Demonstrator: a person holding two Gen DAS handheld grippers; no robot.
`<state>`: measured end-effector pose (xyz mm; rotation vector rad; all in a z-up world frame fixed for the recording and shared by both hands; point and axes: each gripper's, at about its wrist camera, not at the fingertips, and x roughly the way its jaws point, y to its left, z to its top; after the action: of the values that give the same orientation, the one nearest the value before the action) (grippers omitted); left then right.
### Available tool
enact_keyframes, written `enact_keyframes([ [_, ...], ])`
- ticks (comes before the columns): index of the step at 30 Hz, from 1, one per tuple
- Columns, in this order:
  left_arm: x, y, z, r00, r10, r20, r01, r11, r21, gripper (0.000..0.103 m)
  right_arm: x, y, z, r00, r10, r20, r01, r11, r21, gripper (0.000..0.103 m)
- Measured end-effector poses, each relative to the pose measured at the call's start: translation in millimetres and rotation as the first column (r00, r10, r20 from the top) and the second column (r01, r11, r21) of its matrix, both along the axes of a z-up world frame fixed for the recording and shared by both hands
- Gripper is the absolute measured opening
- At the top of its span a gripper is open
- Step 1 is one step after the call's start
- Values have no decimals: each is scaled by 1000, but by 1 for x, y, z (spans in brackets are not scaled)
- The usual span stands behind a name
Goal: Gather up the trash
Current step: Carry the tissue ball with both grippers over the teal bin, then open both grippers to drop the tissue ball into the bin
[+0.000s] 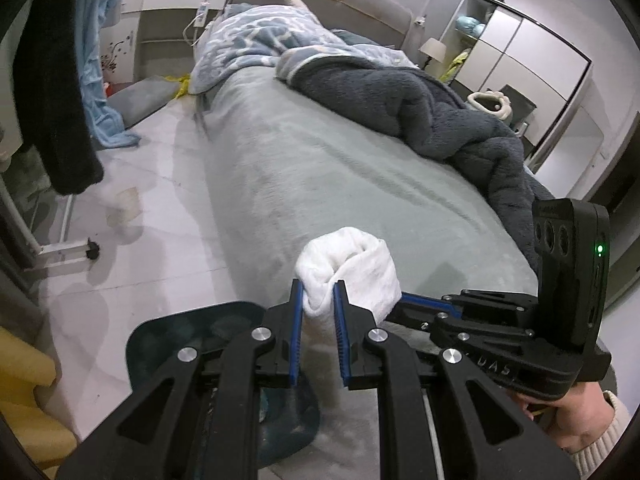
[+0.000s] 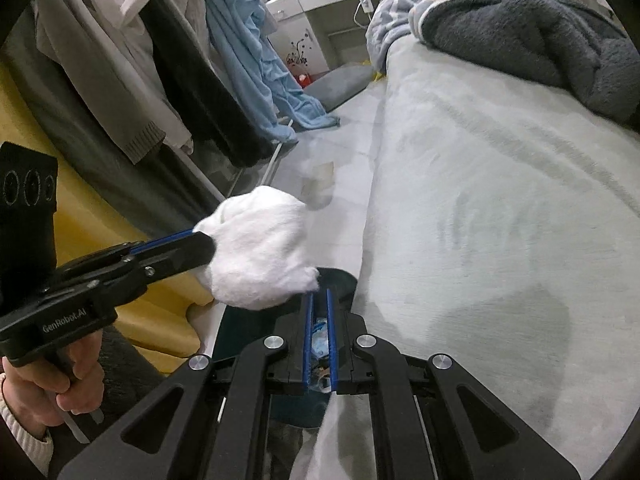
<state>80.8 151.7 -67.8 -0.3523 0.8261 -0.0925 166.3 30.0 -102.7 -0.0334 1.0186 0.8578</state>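
Note:
My left gripper (image 1: pixel 318 292) is shut on a crumpled white tissue wad (image 1: pixel 348 272), held above the bed's near edge. It also shows in the right wrist view (image 2: pixel 260 248), where the left gripper (image 2: pixel 200 240) comes in from the left. My right gripper (image 2: pixel 319 296) is nearly closed with a narrow gap; its tips touch the wad's lower right edge. In the left wrist view the right gripper (image 1: pixel 404 300) sits just behind the wad. A dark teal trash bin (image 1: pixel 192 340) stands on the floor below both grippers, with some litter inside (image 2: pixel 320 332).
A bed with a pale green sheet (image 1: pixel 320 168) fills the middle; a dark grey blanket (image 1: pixel 420 112) and blue patterned quilt (image 1: pixel 256 40) lie on it. Hanging clothes (image 2: pixel 168 72) on a rack line the left. A yellow object (image 1: pixel 24 392) is near the bin.

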Motion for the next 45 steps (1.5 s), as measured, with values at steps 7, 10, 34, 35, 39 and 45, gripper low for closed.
enact_keyframes([
  [7, -7, 28, -11, 998, 52, -30, -54, 998, -42, 13, -5, 20, -3, 999, 35, -16, -35, 999, -12, 7],
  [10, -8, 36, -15, 996, 76, -45, -77, 997, -25, 13, -3, 23, -8, 999, 31, -22, -31, 999, -35, 7],
  [34, -9, 48, -58, 953, 131, -273, -92, 984, 152, 53, 7, 15, 24, 999, -36, -8, 36, 999, 1, 40],
  [35, -10, 46, -55, 956, 132, -261, -93, 983, 159, 61, 7, 12, 29, 999, -42, 7, 42, 999, 2, 40],
  [39, -19, 33, -31, 976, 146, -159, -115, 975, 191, 82, 8, -7, 46, 995, -81, 66, 80, 997, 7, 49],
  [45, -37, 1, 12, 992, 123, 24, -125, 946, 300, 97, 1, -57, 78, 970, -142, 198, 144, 990, 4, 68],
])
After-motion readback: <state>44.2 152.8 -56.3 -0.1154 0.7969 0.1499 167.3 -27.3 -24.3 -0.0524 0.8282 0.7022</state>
